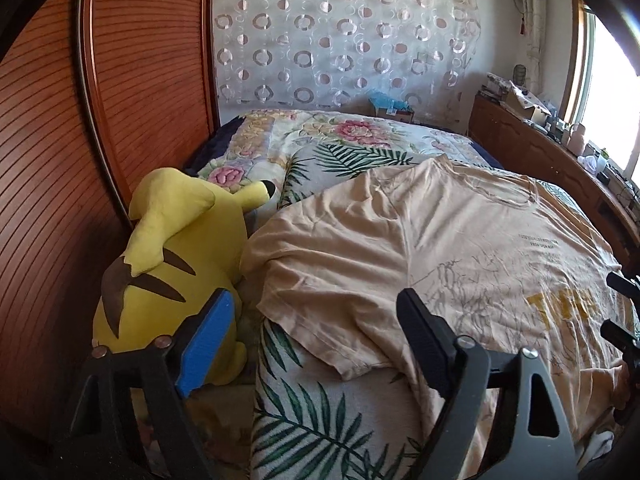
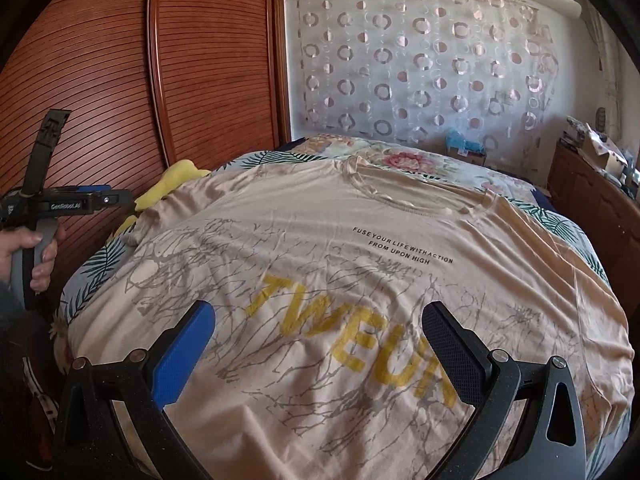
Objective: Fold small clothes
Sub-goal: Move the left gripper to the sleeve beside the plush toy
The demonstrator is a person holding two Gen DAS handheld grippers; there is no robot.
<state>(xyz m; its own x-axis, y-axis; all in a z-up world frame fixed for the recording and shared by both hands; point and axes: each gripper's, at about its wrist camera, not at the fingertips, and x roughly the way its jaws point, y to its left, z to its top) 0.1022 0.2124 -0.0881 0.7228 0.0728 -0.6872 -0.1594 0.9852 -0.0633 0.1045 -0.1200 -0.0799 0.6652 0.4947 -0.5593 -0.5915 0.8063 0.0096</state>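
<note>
The beige T-shirt [image 2: 320,280] lies flat, print up, on the bed [image 1: 320,420]. Both hand-held grippers, left [image 1: 316,332] and right [image 2: 316,344], hover released; best to pinch the near-left sleeve [image 1: 320,304] cleanly through both layers.

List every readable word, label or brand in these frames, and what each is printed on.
"FUSE YOUR LIFE WITH ACTION / FROM UPON HIGH": small black print on the beige T-shirt.
"TWEUN": large yellow letters on the same shirt, last letter uncertain.
"GenRobot.AI": on the left gripper.
Boxes on the sideboard: unreadable.
</note>
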